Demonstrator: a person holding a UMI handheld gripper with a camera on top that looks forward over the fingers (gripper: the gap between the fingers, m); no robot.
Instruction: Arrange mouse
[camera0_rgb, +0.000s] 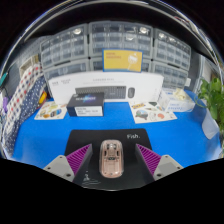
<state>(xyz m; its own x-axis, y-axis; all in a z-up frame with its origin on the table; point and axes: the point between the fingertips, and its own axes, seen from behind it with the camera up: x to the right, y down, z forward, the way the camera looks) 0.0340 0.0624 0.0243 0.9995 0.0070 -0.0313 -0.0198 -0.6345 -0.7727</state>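
Right now my tongs (110, 165) hang over the black mat (100, 140) with their fingers (76, 158) spread apart, and the pinkish mouse (110, 160) sits between them on the mat, a gap showing at either side. Beyond the mat, on the blue table (50, 128), a black box (87, 103) stands near a keyboard (112, 92). Papers (148, 110) lie to the right of it. Drawer cabinets (110, 40) line the back wall, and a green plant (212, 100) leans in at the far right.
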